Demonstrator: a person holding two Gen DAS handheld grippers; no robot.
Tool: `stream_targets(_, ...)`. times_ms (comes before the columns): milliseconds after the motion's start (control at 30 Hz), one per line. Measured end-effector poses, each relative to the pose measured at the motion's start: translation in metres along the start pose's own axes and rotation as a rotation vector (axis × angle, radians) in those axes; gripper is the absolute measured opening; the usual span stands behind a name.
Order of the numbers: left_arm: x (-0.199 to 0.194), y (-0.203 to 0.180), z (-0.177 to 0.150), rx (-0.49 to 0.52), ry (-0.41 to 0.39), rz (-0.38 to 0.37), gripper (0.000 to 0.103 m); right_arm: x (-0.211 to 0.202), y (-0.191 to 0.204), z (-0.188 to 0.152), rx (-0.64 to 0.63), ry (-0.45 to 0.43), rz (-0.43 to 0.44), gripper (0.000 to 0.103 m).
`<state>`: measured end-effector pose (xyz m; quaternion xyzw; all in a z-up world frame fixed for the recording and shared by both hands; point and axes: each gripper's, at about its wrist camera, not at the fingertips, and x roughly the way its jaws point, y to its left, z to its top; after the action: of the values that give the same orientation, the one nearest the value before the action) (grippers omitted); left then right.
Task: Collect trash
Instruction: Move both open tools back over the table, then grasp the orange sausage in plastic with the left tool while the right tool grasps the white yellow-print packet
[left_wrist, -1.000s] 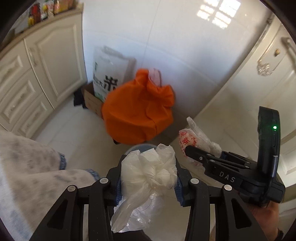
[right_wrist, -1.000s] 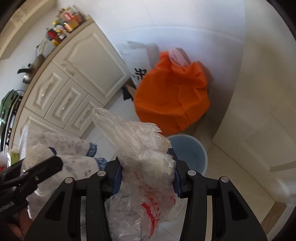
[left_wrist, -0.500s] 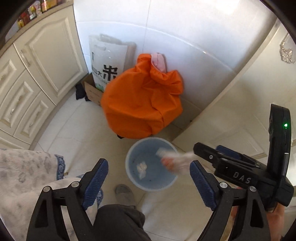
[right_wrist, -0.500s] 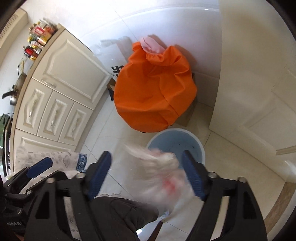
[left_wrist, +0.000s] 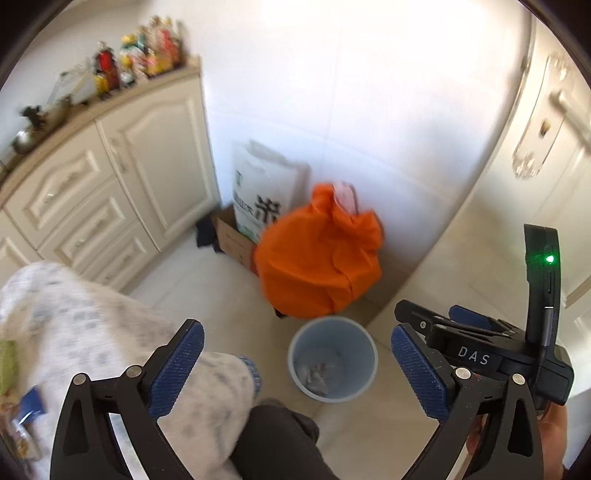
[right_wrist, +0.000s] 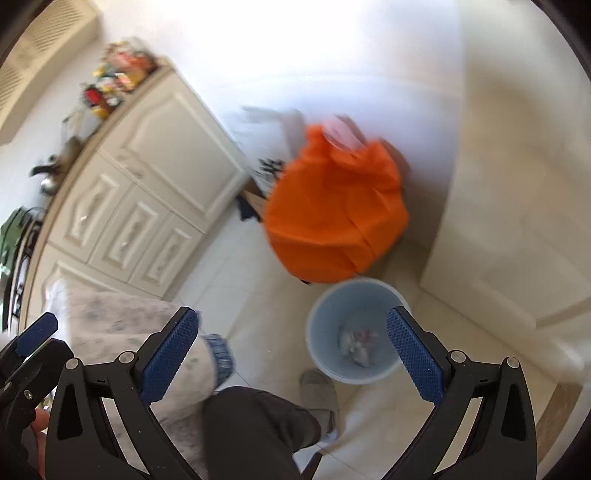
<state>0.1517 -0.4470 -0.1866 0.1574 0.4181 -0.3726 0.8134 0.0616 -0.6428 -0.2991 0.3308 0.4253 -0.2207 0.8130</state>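
Left gripper (left_wrist: 295, 365) and right gripper (right_wrist: 291, 347) both spread wide, empty; trash (right_wrist: 356, 341) sits in blue bin (right_wrist: 321, 314), lower centre. Risk: foot nudging the bin over.

Both wrist cameras look steeply down from well above the floor, side by side; each shows the blue bin (left_wrist: 332, 356) (right_wrist: 356, 328) and orange bag (left_wrist: 319, 258) (right_wrist: 334, 212).

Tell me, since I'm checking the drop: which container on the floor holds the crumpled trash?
The blue bin, open-topped, with crumpled trash at its bottom; the orange bag behind it is bunched closed.
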Motion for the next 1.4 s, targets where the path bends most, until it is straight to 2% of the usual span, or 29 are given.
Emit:
stream_targets(200, -0.101, 0.046, -0.038, -0.106, -0.122, 0.052, 0.102, -0.052, 0.088, -0.008, -0.157, -0.089, 0.080, 0.103)
stream_targets(467, -0.225, 0.116, -0.113, -0.265, -0.265, 0.212, 0.102, -0.099, 0.217, -0.042, -0.398, -0.154, 0.220, 0.103)
stream_targets(600, -0.265, 0.140, -0.145, -0.343, -0.310, 0.281, 0.102, -0.112, 0.272, -0.066, -0.504, -0.158, 0.293, 0.103)
stream_targets(800, -0.326, 0.172, -0.193, -0.431, -0.372, 0.400, 0.102, -0.126, 0.334, -0.099, -0.638, -0.172, 0.341, 0.103)
stream_targets(967, -0.342, 0.186, -0.221, -0.470, -0.374, 0.478, 0.102, -0.130, 0.369, -0.125, -0.738, -0.187, 0.340, 0.103)
stream_targets(1067, -0.332, 0.197, -0.226, -0.487, -0.352, 0.503, 0.102, -0.121, 0.384, -0.138, -0.790, -0.168, 0.330, 0.103)
stream_targets(1233, -0.298, 0.230, -0.234, -0.517, -0.260, 0.524, 0.102, -0.088, 0.395, -0.154, -0.855, -0.085, 0.298, 0.103)
stream_targets(1400, -0.252, 0.267, -0.222, -0.532, -0.170, 0.511, 0.102, -0.048, 0.404, -0.170, -0.893, 0.015, 0.280, 0.103)
